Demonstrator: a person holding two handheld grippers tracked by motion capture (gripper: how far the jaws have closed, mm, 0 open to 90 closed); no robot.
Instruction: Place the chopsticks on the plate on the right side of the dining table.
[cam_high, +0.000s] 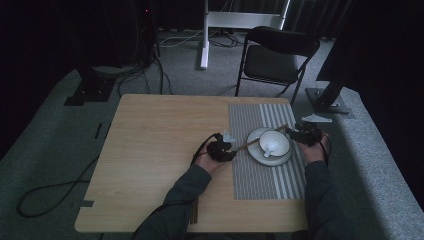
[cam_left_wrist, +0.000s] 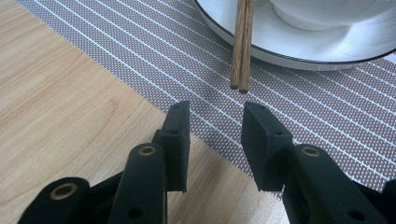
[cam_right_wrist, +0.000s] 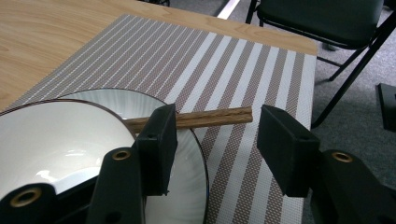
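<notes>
Both grippers' fingers released, grasping nothing; left gripper (cam_high: 229, 146) just left of the chopsticks (cam_left_wrist: 243, 42); right gripper (cam_high: 301, 133) at their far end; chopsticks rest across the plate (cam_high: 256, 152) on the striped mat (cam_high: 270, 182), right side of the counter (cam_high: 155, 150).

Black folding chair (cam_high: 276, 57) stands on grey carpet beyond far edge of wooden surface (cam_high: 160, 150), seat facing surface. White frame leg (cam_high: 204, 35) rises left of chair. Black stand base (cam_high: 89, 90) at far left, cables (cam_high: 145, 75) near it. Another cable (cam_high: 45, 192) loops on floor, left of surface.
</notes>
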